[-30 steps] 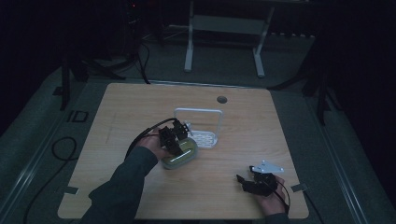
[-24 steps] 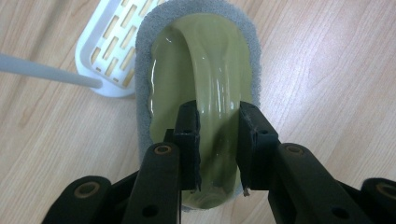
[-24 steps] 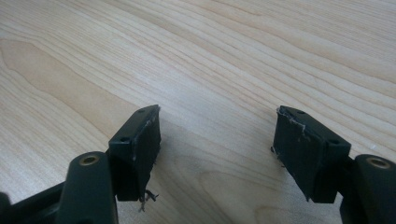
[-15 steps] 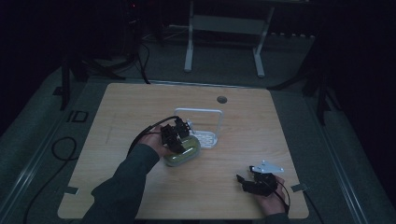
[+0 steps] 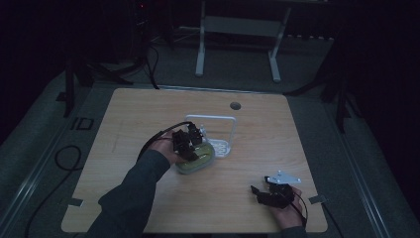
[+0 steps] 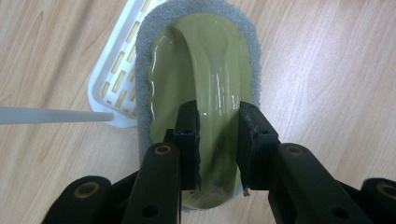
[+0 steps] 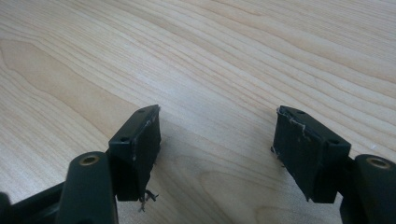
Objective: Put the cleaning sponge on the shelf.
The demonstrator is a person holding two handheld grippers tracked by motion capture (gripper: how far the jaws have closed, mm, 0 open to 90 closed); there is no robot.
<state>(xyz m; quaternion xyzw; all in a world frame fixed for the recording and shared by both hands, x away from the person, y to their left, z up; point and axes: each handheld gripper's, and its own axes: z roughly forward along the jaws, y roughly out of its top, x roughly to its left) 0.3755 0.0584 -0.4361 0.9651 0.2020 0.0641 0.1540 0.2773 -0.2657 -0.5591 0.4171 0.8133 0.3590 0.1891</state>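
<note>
I am clamping the left gripper [image 6: 218, 140] squarely across the green scrubber's [image 6: 205, 84] handle beside the white rack [image 6: 112, 79], right gripper [image 7: 217, 140] idling released over the counter [image 7: 233, 46].

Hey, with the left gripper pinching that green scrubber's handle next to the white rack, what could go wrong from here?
1. The left gripper clamps the glossy handle of the scrubber; it might slip out when lifted.
2. The scrubber's far end overlaps the white rack, so dragging it could snag or shove the rack.
3. The right gripper sits open, apart, unable to steady anything.
</note>
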